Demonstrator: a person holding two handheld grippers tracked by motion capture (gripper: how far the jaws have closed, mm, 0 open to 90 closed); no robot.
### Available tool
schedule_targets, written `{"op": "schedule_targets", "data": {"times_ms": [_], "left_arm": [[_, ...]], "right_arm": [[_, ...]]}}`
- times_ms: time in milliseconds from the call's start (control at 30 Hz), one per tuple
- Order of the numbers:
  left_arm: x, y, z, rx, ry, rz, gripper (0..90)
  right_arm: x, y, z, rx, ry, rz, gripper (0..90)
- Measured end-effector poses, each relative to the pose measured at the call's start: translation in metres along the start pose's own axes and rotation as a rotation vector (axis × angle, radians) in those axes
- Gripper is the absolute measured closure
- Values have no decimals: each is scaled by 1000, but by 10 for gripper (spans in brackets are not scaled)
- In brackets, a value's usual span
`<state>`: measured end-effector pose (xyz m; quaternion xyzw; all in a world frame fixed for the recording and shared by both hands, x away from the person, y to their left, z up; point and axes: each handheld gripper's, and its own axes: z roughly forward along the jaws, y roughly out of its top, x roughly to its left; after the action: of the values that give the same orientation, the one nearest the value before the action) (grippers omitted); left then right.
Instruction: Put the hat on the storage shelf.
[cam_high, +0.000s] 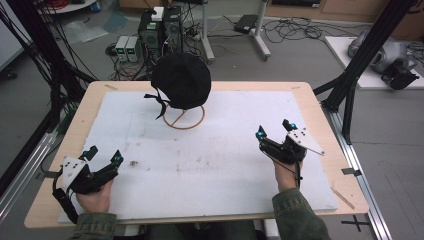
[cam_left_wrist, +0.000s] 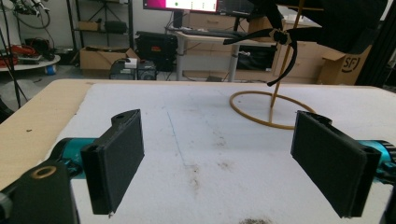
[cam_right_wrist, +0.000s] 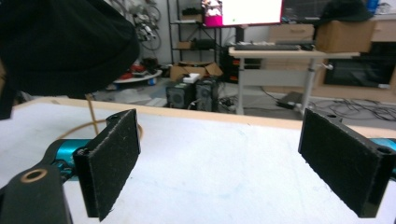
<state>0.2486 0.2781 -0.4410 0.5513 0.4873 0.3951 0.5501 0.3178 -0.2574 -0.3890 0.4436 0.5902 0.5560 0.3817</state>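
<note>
Meanwhile, both grippers waited short of the black fabric cap (cam_high: 181, 80) on its wooden ring stand (cam_high: 186, 119).
Left gripper (cam_high: 104, 156) and right gripper (cam_high: 274, 128) stood wide open, empty, apparently ready to take it.

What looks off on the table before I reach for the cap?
Nothing serious. The black cap sits on its wire stand, its strap dangling loose on one side. The white mat has small dirty marks near the left gripper.

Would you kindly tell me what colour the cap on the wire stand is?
The fabric cap is plain black, clearest in the high view.
</note>
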Motion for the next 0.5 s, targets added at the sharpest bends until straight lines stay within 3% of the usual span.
{"op": "schedule_targets", "data": {"times_ms": [500], "left_arm": [[0, -1, -1, 5, 25, 13, 165]], "right_arm": [[-22, -25, -24, -10, -87, 1, 120]]}}
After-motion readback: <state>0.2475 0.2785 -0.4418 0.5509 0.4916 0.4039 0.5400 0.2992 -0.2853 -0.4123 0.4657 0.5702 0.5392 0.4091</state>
